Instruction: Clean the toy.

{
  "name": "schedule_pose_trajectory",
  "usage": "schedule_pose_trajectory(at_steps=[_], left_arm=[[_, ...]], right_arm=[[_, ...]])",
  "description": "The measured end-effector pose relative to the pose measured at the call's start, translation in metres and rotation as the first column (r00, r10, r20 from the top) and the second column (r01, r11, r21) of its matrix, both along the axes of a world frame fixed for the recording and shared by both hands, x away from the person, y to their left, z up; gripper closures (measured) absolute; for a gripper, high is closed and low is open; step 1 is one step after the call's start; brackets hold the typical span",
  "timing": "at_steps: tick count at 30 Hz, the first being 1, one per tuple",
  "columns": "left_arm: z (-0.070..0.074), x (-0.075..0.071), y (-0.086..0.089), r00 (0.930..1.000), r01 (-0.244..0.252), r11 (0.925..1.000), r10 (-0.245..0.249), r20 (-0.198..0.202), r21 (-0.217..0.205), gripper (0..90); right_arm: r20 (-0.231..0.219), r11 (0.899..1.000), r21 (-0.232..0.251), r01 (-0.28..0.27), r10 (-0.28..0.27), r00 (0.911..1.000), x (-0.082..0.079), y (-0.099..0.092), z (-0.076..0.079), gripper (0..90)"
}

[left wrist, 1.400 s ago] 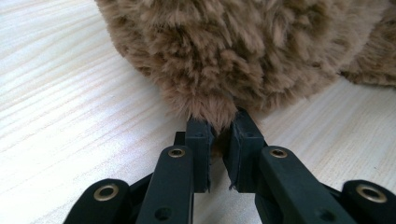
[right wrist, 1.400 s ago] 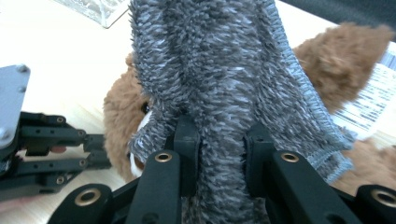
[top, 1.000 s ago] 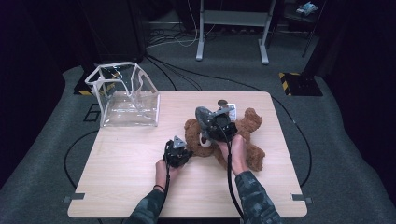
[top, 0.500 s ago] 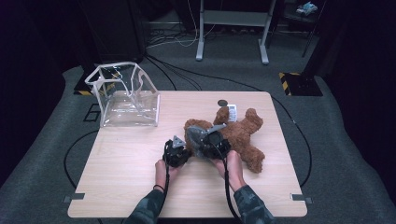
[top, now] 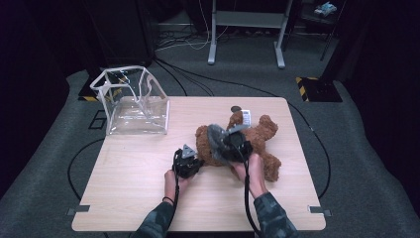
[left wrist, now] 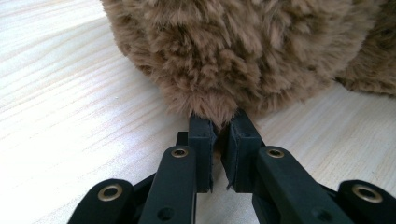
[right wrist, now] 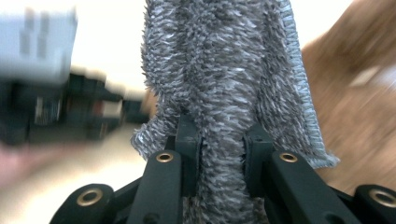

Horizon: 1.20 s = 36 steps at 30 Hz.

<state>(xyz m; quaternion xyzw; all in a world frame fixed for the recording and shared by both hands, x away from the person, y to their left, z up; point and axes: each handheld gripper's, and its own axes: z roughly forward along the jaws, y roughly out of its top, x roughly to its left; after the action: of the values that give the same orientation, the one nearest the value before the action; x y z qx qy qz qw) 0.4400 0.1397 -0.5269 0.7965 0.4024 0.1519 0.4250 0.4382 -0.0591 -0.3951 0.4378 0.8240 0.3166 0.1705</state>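
A brown teddy bear (top: 257,136) lies on its side on the wooden table (top: 124,188), with a white tag at its far end. My left gripper (top: 194,163) sits low at the bear's near left edge, and in the left gripper view its jaws (left wrist: 219,128) are shut on a tuft of the bear's brown fur (left wrist: 210,105). My right gripper (top: 229,146) hovers over the bear's left part and is shut on a grey fluffy cloth (top: 215,136). In the right gripper view the grey cloth (right wrist: 224,79) stands up between the pads, with the bear blurred behind it at the right.
A clear plastic bag (top: 133,101) with pale trim and handles stands open at the table's far left. A small dark round object (top: 236,108) lies near the far edge behind the bear. Cables trail from both grippers toward the person's forearms.
My right gripper has come down and leftward across the bear with the grey cloth, ending closer to my left gripper. The left gripper and the bear have stayed put.
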Motion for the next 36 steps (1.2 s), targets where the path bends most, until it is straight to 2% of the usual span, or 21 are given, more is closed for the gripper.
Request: schedule_pose_trajectory(at_steps=[2, 5, 6, 7, 9, 13, 15, 16, 17, 18, 20, 22, 23, 25, 28, 30, 33, 34, 36], left_arm=[[0.0, -0.001, 0.0, 1.0, -0.003, 1.0, 0.003, 0.004, 0.0, 82.2], [0.0, -0.001, 0.0, 0.9999, 0.002, 1.0, -0.002, 0.012, 0.004, 82.3], [0.0, -0.002, 0.0, 0.9999, 0.002, 1.0, -0.002, 0.012, 0.001, 82.3], [0.001, -0.002, 0.001, 0.9999, 0.005, 1.0, -0.005, 0.015, 0.008, 82.3], [0.001, -0.002, 0.001, 0.9999, 0.007, 1.0, -0.007, 0.016, -0.005, 82.5], [0.001, -0.004, 0.001, 0.9995, 0.014, 0.9997, -0.013, 0.03, -0.018, 82.8], [0.002, -0.005, 0.002, 0.9991, 0.019, 0.9997, -0.018, 0.038, -0.015, 82.8], [0.002, -0.005, 0.002, 0.9991, 0.018, 0.9996, -0.017, 0.04, -0.022, 82.8], [0.002, -0.005, 0.003, 0.9989, 0.019, 0.9995, -0.018, 0.043, -0.027, 82.8], [0.002, -0.005, 0.003, 0.999, 0.018, 0.9995, -0.017, 0.041, -0.028, 82.8], [0.002, -0.005, 0.002, 0.9992, 0.013, 0.9995, -0.012, 0.038, -0.027, 82.8], [0.002, -0.005, 0.002, 0.9993, 0.015, 0.9997, -0.014, 0.035, -0.022, 82.8], [0.002, -0.005, 0.002, 0.9994, 0.012, 0.9996, -0.011, 0.034, -0.025, 82.8], [0.002, -0.005, 0.003, 0.9992, 0.017, 0.9998, -0.017, 0.036, -0.009, 82.8], [0.002, -0.005, 0.003, 0.9993, 0.016, 0.9998, -0.016, 0.035, -0.012, 82.9], [0.002, -0.004, 0.004, 0.999, 0.015, 0.9996, -0.014, 0.043, -0.025, 82.9], [0.002, -0.004, 0.005, 0.9992, 0.015, 0.9995, -0.014, 0.039, -0.027, 82.8], [0.002, -0.004, 0.005, 0.9991, 0.014, 0.9996, -0.013, 0.039, -0.023, 82.8], [0.002, -0.004, 0.005, 0.9992, 0.012, 0.9996, -0.011, 0.039, -0.025, 82.8]], right_arm=[[0.001, 1.0, 0.005, 0.016, -0.016, 0.9999, 0.015, 0.004, 0.012, 73.1], [-0.005, 1.0, -0.017, 0.026, -0.026, 0.9997, 0.039, 0.016, 0.018, 72.3], [-0.005, 1.0, -0.014, 0.024, -0.024, 0.9997, 0.045, 0.02, 0.018, 72.0], [-0.023, 0.999, -0.026, 0.033, -0.033, 0.9992, 0.051, 0.025, 0.016, 71.4], [-0.042, 0.998, -0.059, 0.025, -0.027, 0.9987, 0.057, 0.034, 0.01, 71.2], [-0.032, 0.994, -0.108, 0.007, -0.011, 0.9994, 0.046, 0.04, 0.009, 71.3], [-0.046, 0.995, -0.095, 0.014, -0.019, 0.9988, 0.036, 0.04, 0.01, 71.2], [-0.04, 0.994, -0.109, -0.005, 0.001, 0.9992, 0.032, 0.038, 0.011, 71.2], [-0.045, 0.994, -0.111, 0.0, -0.005, 0.999, 0.026, 0.039, 0.01, 71.1], [-0.031, 0.994, -0.106, -0.006, 0.003, 0.9995, 0.023, 0.038, 0.008, 71.1], [-0.038, 0.995, -0.099, -0.014, 0.011, 0.9992, 0.018, 0.034, 0.005, 71.1], [-0.036, 0.998, -0.062, -0.008, 0.006, 0.9993, 0.013, 0.032, 0.0, 71.3], [-0.048, 0.998, -0.059, -0.012, 0.009, 0.9988, 0.01, 0.03, -0.003, 71.4], [-0.061, 0.999, -0.033, -0.017, 0.015, 0.998, 0.002, 0.027, -0.012, 71.6], [-0.085, 1.0, 0.006, -0.024, 0.025, 0.996, -0.007, 0.021, -0.028, 72.1], [-0.127, 0.999, -0.001, -0.039, 0.039, 0.9911, -0.01, 0.019, -0.043, 72.1], [-0.218, 0.999, -0.034, -0.042, 0.034, 0.9753, -0.012, 0.018, -0.079, 71.9], [-0.224, 0.999, -0.034, -0.034, 0.026, 0.9743, -0.013, 0.017, -0.088, 71.9], [-0.225, 1.0, -0.006, -0.03, 0.027, 0.9739, -0.014, 0.013, -0.092, 71.9]])
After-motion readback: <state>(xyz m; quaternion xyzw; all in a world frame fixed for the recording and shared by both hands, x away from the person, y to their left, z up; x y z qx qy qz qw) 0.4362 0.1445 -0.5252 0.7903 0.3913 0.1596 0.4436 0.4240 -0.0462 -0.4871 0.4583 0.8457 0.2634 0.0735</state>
